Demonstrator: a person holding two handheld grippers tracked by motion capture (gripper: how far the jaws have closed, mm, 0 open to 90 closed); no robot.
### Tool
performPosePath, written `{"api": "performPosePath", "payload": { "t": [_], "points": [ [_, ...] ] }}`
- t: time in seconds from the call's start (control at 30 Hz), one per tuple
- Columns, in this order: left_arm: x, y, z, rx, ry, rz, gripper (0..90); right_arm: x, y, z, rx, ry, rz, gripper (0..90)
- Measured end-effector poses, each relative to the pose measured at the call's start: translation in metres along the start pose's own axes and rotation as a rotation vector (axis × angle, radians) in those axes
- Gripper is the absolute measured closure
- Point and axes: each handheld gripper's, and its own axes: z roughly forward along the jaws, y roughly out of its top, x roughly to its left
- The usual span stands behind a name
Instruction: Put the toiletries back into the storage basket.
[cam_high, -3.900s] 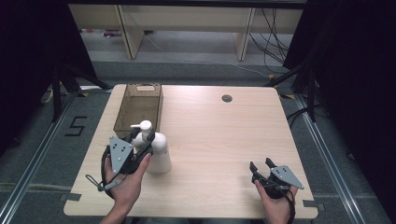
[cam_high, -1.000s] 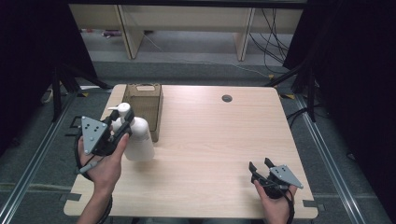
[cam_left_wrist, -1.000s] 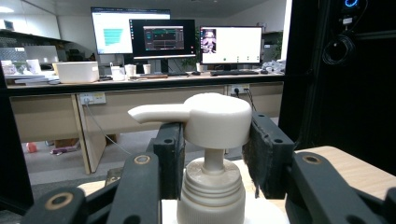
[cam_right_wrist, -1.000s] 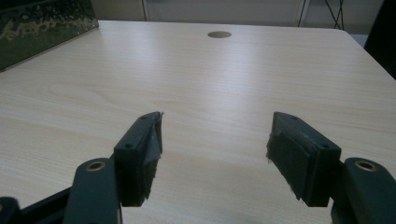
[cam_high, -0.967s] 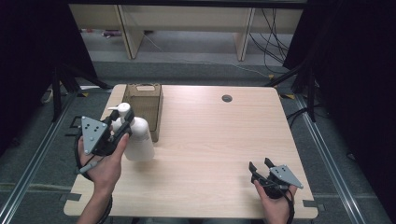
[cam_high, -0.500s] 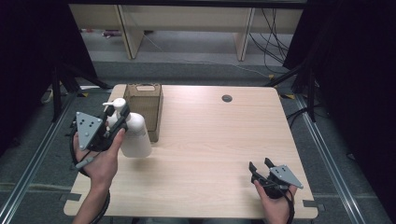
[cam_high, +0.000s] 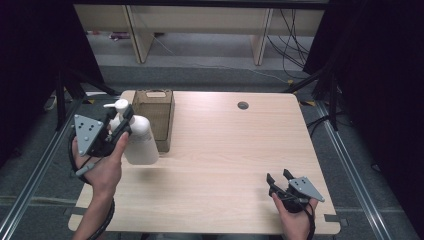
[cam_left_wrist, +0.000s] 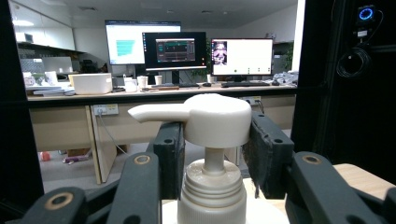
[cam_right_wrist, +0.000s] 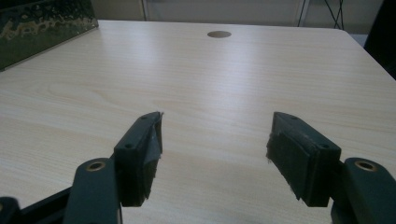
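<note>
Because its neck sits clamped in the left hand-held gripper, the pump bottle hangs beside the box; the right hand-held gripper rests open.

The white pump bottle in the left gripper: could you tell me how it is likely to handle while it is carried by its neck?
The pump bottle looks like rigid plastic, so it should keep its shape. The left gripper holds it high, at the neck under the pump head, so the wider body below may swing. Set down, its tall shape might tip if nudged.
</note>
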Motion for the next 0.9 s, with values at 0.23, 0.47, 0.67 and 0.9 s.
{"api": "performPosePath", "payload": {
  "t": [0.23, 0.47, 0.67, 0.9],
  "points": [
    [0.004, 0.005, 0.001, -0.01, 0.015, 0.008, 59.5, 0.0, 0.0, 0.001, -0.006, -0.002, -0.006, 35.7],
    [0.008, 0.007, 0.004, -0.017, 0.022, 0.006, 59.6, 0.0, 0.0, 0.0, -0.001, -0.001, 0.0, 35.7],
    [0.011, 0.009, 0.009, -0.027, 0.028, 0.014, 59.5, 0.0, 0.0, 0.0, -0.001, -0.001, 0.0, 35.7],
    [0.015, 0.011, 0.015, -0.034, 0.028, 0.016, 59.6, 0.001, 0.0, 0.0, 0.002, 0.004, 0.007, 35.7]
  ]
}}
